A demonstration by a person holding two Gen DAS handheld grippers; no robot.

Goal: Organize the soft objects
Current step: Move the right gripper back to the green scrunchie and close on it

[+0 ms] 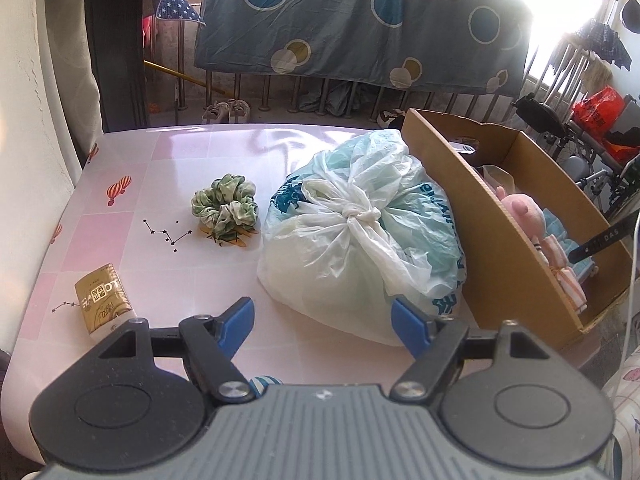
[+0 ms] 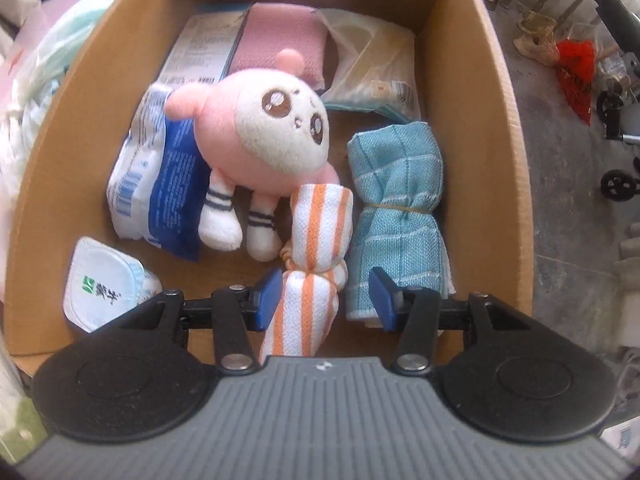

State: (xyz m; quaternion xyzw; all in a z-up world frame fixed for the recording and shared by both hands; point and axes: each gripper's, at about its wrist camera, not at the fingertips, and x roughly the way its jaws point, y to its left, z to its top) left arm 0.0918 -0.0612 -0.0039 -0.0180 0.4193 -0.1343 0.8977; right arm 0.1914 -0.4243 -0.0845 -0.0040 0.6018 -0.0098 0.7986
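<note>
My left gripper (image 1: pixel 323 326) is open and empty, low over the pink table (image 1: pixel 168 160), its tips at the near side of a knotted white and blue plastic bag (image 1: pixel 360 232). A green and white scrunchie (image 1: pixel 225 205) lies left of the bag. My right gripper (image 2: pixel 325 298) is open over the cardboard box (image 2: pixel 480 120), jaws either side of an orange-striped rolled towel (image 2: pixel 316 248) that lies in the box, not gripped. Beside the towel lie a teal rolled towel (image 2: pixel 396 200) and a pink plush toy (image 2: pixel 264 136).
A gold packet (image 1: pixel 102 300) lies at the table's near left. The box also holds a blue and white pouch (image 2: pixel 160 176), a yogurt cup (image 2: pixel 100 284), a pink cloth (image 2: pixel 280 40) and a packaged item (image 2: pixel 376 68). A spotted blue quilt (image 1: pixel 360 20) hangs behind the table.
</note>
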